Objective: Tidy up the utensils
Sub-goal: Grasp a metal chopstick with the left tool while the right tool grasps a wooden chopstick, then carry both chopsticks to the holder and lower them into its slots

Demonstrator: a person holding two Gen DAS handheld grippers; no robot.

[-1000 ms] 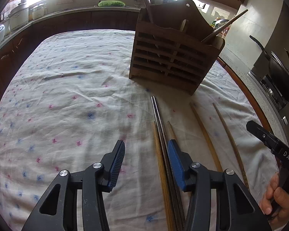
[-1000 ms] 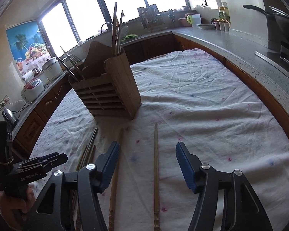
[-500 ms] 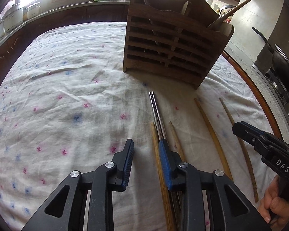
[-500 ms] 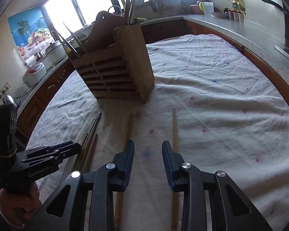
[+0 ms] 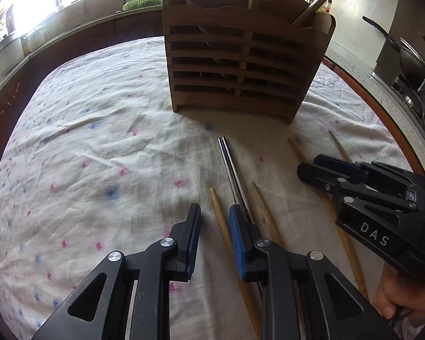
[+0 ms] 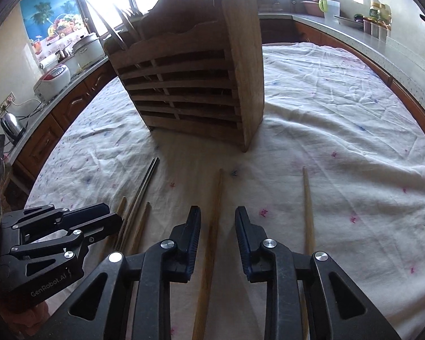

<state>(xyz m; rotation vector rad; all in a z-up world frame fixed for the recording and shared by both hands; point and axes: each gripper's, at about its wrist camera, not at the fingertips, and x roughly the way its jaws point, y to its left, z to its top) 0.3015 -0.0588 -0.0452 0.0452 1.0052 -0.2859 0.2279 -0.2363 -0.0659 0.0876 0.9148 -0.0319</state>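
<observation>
Both hand-held grippers, left [image 5: 214, 221] and right [image 6: 217, 223], have just been narrowing, each astride but not yet pinching a chopstick [image 6: 212, 221] lying on the surface [image 5: 99, 141] before the rack [image 5: 240, 65]; lower squarely, then pinch.

A slatted wooden utensil holder [image 5: 240, 65] stands upright at the far middle of the cloth-covered counter [image 5: 85, 147], with several utensils already standing in its compartments. Near it lie a pair of metal chopsticks [image 5: 231, 167], flanked by two bamboo chopsticks [image 5: 219, 215], and two more wooden chopsticks [image 6: 214, 226] well apart to the right.
</observation>
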